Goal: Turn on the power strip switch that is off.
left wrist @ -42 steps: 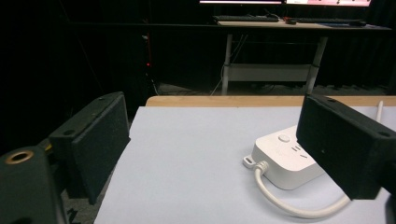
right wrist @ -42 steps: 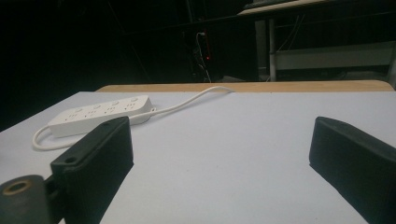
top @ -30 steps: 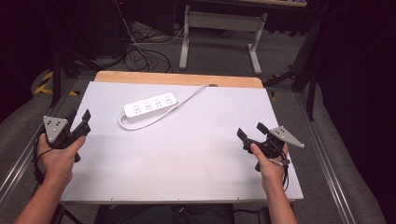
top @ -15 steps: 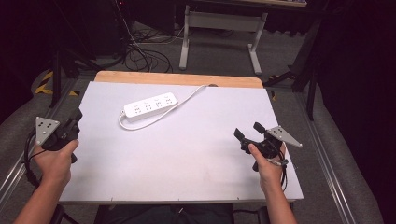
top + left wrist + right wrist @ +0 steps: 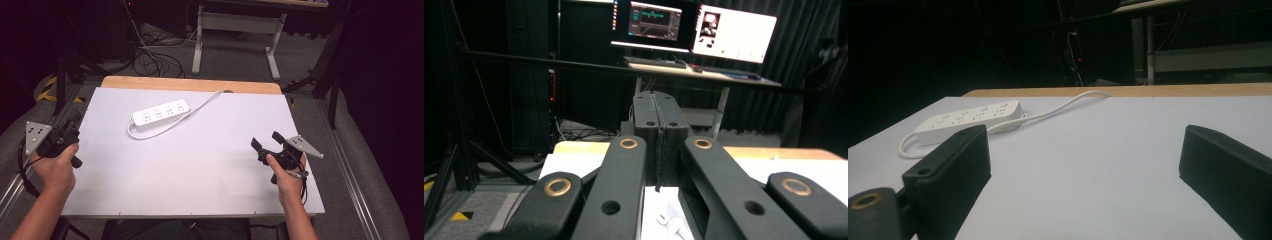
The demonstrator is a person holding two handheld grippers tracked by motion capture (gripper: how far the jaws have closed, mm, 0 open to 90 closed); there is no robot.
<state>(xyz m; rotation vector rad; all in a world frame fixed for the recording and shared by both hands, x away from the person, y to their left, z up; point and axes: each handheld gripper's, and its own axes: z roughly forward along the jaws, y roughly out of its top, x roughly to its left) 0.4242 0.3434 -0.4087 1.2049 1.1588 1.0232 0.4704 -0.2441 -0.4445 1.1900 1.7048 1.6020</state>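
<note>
My right gripper (image 5: 269,142) low over near right part of white table sheet (image 5: 200,165), jaws spread wide, nothing between them. My left gripper (image 5: 74,121) at table's left edge, off sheet, jaws pressed together, empty. Farther out, left of middle: white four-socket plastic power strip (image 5: 161,113) flat on sheet, well apart from both grippers. Its thin white cable (image 5: 206,101) loops at strip's left end, also runs right toward bare wooden back edge (image 5: 190,84). Beyond: two lit monitors (image 5: 694,27) on desk.

Left gripper (image 5: 70,131) jaws pressed together — right gripper (image 5: 267,141) jaws spread wide.
</note>
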